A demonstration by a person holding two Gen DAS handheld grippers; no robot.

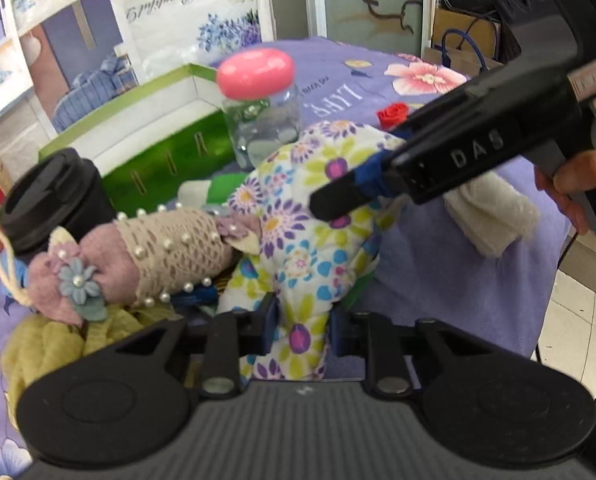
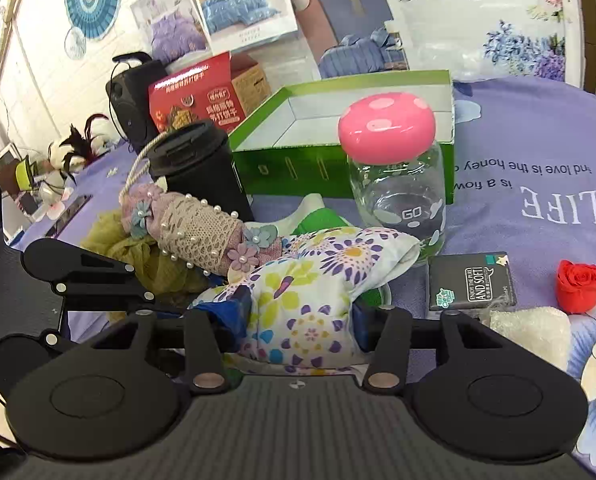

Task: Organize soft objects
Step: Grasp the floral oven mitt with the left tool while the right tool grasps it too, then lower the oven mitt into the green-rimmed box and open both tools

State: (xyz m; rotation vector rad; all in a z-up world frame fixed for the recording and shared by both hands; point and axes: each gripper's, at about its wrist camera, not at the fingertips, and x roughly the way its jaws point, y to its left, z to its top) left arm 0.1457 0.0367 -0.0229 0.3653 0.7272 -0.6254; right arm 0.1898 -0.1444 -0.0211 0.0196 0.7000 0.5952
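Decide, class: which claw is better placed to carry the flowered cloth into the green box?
Probably the right claw: it grips the flowered cloth facing the green box. The left claw pinches only an end.

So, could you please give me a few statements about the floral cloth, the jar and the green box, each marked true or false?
1. Both grippers, left gripper and right gripper, are shut on the floral cloth. True.
2. The glass jar has a blue lid. False: it is pink.
3. The green box stands open. True.
4. The red rose lies inside the box. False: it lies on the purple bedspread.
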